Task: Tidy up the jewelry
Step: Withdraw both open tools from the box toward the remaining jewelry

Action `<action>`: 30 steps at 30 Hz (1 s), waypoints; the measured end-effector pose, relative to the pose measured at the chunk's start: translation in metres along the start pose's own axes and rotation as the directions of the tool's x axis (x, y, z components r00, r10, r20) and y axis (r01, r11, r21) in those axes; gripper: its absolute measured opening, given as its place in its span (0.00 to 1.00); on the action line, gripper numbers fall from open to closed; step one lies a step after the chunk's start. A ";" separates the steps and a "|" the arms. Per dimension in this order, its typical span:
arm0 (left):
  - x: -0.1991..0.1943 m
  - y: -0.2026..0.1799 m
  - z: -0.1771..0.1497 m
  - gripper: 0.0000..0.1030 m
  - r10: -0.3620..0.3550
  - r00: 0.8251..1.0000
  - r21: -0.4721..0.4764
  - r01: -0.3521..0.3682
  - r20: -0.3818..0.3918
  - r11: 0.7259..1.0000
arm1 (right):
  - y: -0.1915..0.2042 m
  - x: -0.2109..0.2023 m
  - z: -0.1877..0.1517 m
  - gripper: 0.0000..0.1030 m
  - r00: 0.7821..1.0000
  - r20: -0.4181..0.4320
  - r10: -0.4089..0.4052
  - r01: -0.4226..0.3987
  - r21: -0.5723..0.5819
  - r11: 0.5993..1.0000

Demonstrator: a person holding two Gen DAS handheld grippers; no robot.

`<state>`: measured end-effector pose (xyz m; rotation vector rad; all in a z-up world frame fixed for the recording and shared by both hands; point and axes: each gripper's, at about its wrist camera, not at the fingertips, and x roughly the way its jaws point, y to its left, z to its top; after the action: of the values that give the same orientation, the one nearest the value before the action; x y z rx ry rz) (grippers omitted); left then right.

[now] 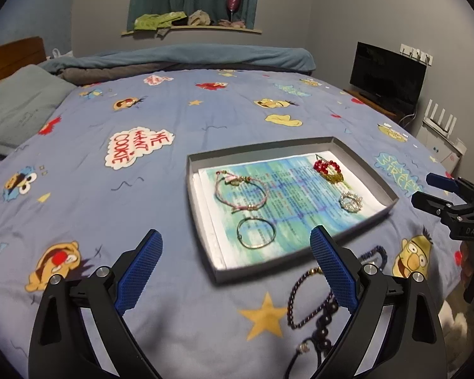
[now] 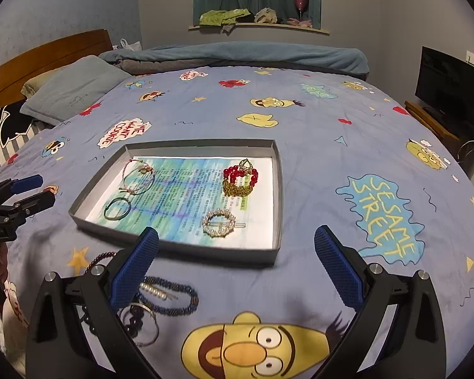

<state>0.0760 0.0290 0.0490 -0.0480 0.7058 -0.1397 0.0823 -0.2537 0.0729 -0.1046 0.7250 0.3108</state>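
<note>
A grey shallow box point(image 1: 202, 214) point(image 2: 279, 189) lies on the bed. It holds a pink cord bracelet point(image 1: 240, 192) point(image 2: 139, 177), a thin metal bangle point(image 1: 256, 233) point(image 2: 117, 209), a red and gold bead bracelet point(image 1: 328, 169) point(image 2: 240, 178) and a round pearl hair clip point(image 1: 350, 202) point(image 2: 219, 223). Loose dark bead bracelets point(image 1: 306, 297) point(image 2: 173, 297), a pearl clip point(image 2: 154, 290) and a silver bangle point(image 2: 148, 328) lie in front of the box. My left gripper point(image 1: 237, 271) is open and empty, near the box's front edge. My right gripper point(image 2: 237, 271) is open and empty.
The bed has a blue cartoon-print cover point(image 1: 110, 189) point(image 2: 363, 158). Pillows point(image 1: 19, 107) point(image 2: 75, 91) and a folded blanket point(image 2: 243, 53) lie at the far side. A TV point(image 1: 385, 75) point(image 2: 452, 88) stands to the right of the bed.
</note>
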 end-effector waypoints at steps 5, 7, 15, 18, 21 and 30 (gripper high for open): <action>-0.011 0.004 -0.012 0.91 0.001 1.000 -0.014 -0.001 0.000 1.000 | 0.001 -0.011 -0.009 0.95 1.000 0.003 0.007 -0.007 0.003 1.000; -0.013 0.004 -0.016 0.91 0.004 1.000 -0.017 -0.005 -0.006 1.000 | 0.001 -0.014 -0.014 0.95 1.000 -0.001 0.012 -0.012 0.006 1.000; -0.022 0.009 -0.037 0.91 -0.002 1.000 -0.044 0.001 -0.023 0.999 | 0.005 -0.019 -0.030 0.95 1.000 -0.015 0.022 -0.022 0.013 1.000; -0.025 0.009 -0.045 0.91 -0.003 1.000 -0.046 0.001 -0.027 0.999 | 0.005 -0.021 -0.038 0.95 1.000 -0.018 0.019 -0.019 0.021 1.000; -0.027 0.008 -0.053 0.91 0.002 0.999 -0.044 -0.003 -0.033 0.999 | 0.005 -0.022 -0.048 0.95 1.000 -0.023 0.014 -0.013 0.028 1.000; -0.032 -0.004 -0.089 0.91 -0.040 0.998 -0.031 0.039 -0.043 0.999 | 0.009 -0.024 -0.069 0.95 0.999 -0.041 0.013 -0.012 0.017 1.000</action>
<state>-0.0063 0.0303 0.0017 -0.0879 0.7506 -0.1681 0.0188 -0.2643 0.0377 -0.0904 0.7687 0.3151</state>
